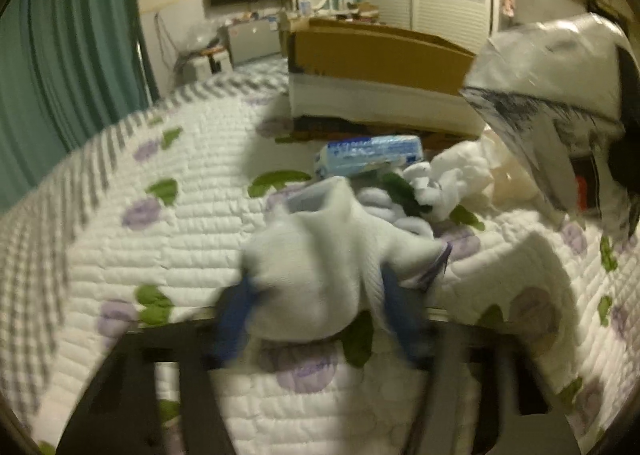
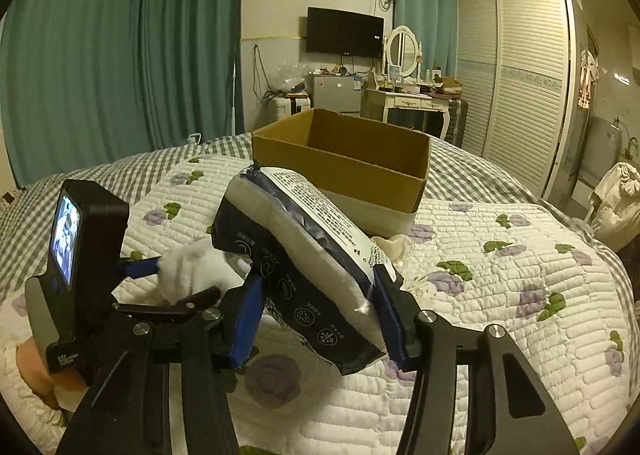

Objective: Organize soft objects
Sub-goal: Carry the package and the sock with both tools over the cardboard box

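Item: right gripper (image 2: 316, 319) jaws pinching the wipes pack (image 2: 304, 255), left gripper (image 1: 320, 295) jaws pinching a white sock (image 1: 328, 255); both are best travelling level while clearing the cardboard box (image 2: 340, 159) rim.

White sock (image 1: 320, 255); navy-white packet (image 2: 308, 255); brown box (image 2: 344, 159).

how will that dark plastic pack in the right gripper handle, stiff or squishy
The plastic pack is probably squishy: white padding shows through it. The right gripper has its fingers pressed on both sides. The glossy film looks slippery. It's likely light for its size.
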`<state>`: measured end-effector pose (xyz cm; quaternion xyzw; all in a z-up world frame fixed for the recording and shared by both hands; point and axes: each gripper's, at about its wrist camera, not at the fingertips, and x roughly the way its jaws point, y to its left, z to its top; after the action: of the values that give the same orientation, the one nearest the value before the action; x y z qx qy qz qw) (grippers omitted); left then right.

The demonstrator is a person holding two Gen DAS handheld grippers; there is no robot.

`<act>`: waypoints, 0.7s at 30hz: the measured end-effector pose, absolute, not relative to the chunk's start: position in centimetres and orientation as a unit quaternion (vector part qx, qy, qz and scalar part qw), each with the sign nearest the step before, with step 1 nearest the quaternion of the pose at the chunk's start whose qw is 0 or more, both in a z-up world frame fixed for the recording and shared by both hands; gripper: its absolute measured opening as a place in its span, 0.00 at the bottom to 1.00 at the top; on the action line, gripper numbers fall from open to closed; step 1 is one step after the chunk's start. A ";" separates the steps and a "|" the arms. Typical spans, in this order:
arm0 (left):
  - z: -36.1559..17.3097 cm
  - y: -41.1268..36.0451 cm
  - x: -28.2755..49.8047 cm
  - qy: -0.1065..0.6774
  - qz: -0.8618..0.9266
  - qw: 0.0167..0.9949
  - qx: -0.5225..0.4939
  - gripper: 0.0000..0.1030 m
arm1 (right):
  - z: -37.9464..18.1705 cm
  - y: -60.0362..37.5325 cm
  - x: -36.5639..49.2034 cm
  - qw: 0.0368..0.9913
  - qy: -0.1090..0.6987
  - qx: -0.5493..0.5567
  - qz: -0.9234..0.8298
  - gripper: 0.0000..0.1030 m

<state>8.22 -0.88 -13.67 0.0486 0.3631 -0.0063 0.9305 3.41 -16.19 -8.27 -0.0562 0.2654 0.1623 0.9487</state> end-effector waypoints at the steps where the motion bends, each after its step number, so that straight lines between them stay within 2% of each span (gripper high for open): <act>1: -13.3 -1.0 7.7 0.364 -0.011 0.930 0.053 0.40 | -8.0 -16.3 3.2 0.950 0.263 -0.055 0.162 0.49; 3: -12.8 -1.0 7.0 0.363 -0.017 0.930 0.051 0.31 | -7.3 -16.6 2.6 0.952 0.257 -0.051 0.161 0.49; 6: -11.5 -0.9 5.5 0.353 -0.026 0.934 0.040 0.27 | -6.1 -16.8 1.7 0.955 0.246 -0.044 0.163 0.48; 14: -3.5 -1.4 2.9 0.279 -0.057 0.959 0.017 0.27 | -2.0 -17.5 -0.2 0.960 0.216 -0.038 0.175 0.46; 21: 2.3 -2.3 5.9 0.238 -0.064 0.969 0.027 0.27 | 3.9 -17.8 2.7 0.968 0.169 -0.054 0.176 0.46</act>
<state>5.87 -2.34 2.34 0.0266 0.2379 -0.0641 0.9688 2.70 -17.82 3.89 -0.0544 0.1687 0.1756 0.9684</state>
